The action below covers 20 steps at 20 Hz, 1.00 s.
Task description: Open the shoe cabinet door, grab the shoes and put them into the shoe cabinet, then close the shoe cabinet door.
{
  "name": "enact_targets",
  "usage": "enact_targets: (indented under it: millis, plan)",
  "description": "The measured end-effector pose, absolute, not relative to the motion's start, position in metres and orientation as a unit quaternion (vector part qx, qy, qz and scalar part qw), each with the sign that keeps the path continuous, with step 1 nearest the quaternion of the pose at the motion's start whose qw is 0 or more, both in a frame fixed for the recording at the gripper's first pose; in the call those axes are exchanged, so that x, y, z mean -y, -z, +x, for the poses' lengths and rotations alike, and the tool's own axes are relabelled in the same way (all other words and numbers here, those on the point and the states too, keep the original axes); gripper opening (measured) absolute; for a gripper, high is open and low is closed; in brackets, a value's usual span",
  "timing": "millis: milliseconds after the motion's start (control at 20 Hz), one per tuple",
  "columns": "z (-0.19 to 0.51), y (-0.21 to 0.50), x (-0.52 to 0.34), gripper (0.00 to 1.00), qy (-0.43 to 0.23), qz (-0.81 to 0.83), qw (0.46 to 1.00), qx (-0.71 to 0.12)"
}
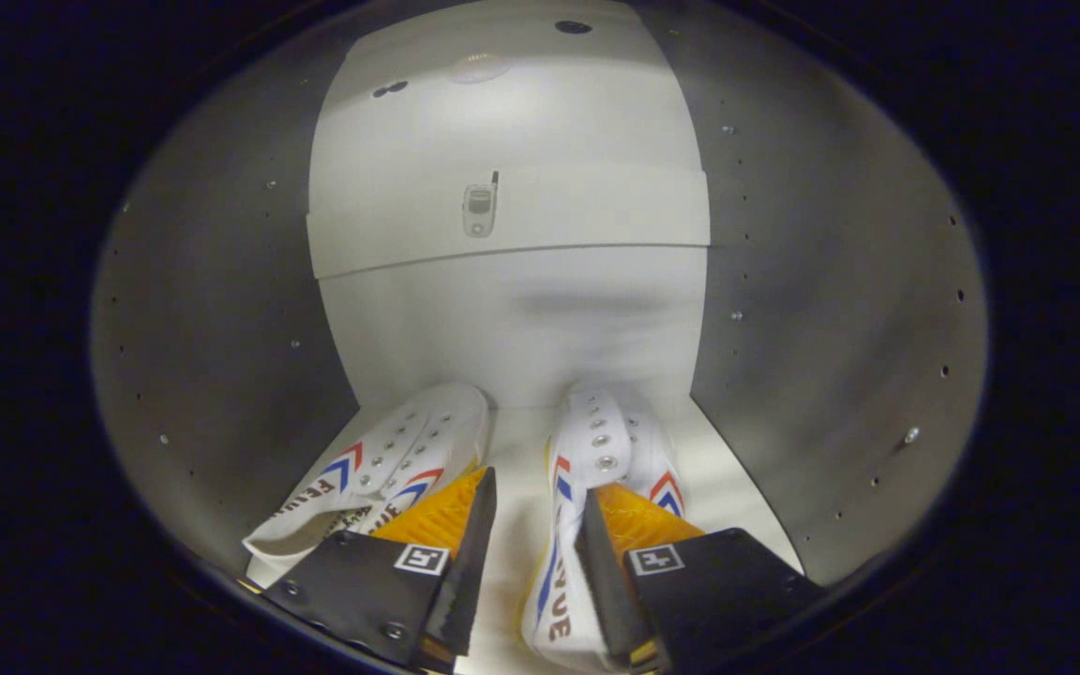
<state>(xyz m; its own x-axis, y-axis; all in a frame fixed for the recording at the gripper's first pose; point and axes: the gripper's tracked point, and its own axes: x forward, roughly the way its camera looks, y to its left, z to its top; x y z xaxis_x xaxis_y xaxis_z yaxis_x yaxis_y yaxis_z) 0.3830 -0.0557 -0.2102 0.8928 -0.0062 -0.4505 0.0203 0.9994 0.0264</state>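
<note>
I am looking into the shoe cabinet (512, 309). Two white shoes with red and blue chevrons stand side by side on its white floor, toes toward the back wall. The left shoe (399, 459) lies just ahead of my left finger (476, 525) and leans outward. The right shoe (596, 450) runs along the inner side of my right finger (599, 553), with its heel side reaching into the gap. My gripper (538, 487) is open; a strip of bare floor shows between the left finger and the right shoe.
Grey side walls (221, 309) with rows of small holes close in on both sides. A white shelf (512, 220) crosses the back above the shoes. The cabinet floor (517, 441) shows as a narrow strip between the two shoes.
</note>
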Motion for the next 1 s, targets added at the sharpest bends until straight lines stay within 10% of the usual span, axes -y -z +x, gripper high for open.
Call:
enact_targets:
  millis: [1000]
  plan:
    - [0.343, 0.148, 0.059, 0.74, 0.019, 0.024, 0.982, -0.186]
